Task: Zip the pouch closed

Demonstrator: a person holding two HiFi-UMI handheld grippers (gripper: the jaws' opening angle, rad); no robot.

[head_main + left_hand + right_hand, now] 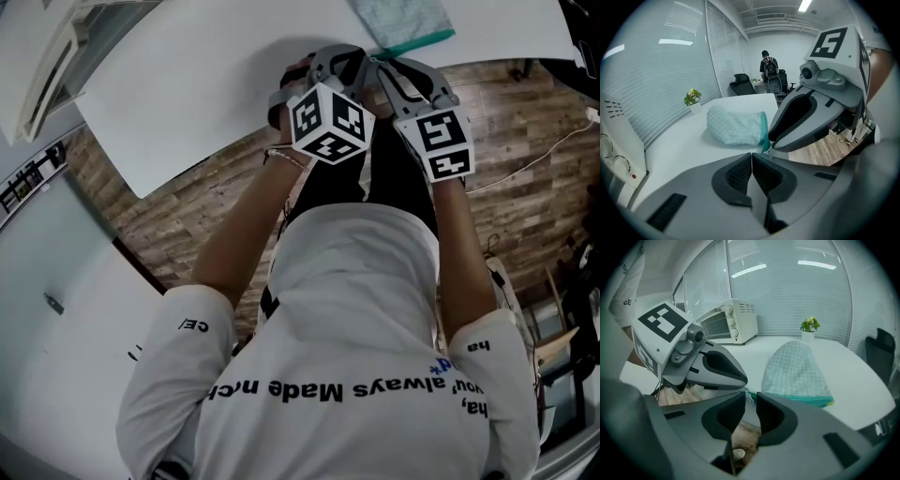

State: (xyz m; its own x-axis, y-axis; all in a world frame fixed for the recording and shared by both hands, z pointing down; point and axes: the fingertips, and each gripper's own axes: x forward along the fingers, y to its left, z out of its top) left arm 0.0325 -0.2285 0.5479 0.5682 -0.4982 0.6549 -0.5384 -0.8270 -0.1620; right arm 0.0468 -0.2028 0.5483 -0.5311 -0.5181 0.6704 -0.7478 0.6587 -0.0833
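Shirt (356,309) is filling the head view. White table (216,84) is carrying the pouch (403,21) at its near edge. Left gripper (751,164) is sitting clenched and empty, right gripper (750,404) slightly parted and empty. Judging we're still approaching. Next: pinching the zipper end, bracing the fabric.

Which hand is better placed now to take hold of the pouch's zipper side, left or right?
Probably right. The right tool has its jaws apart and empty, and the teal zipper edge of the pouch lies just beyond them. The left tool is shut, with the pouch farther ahead.
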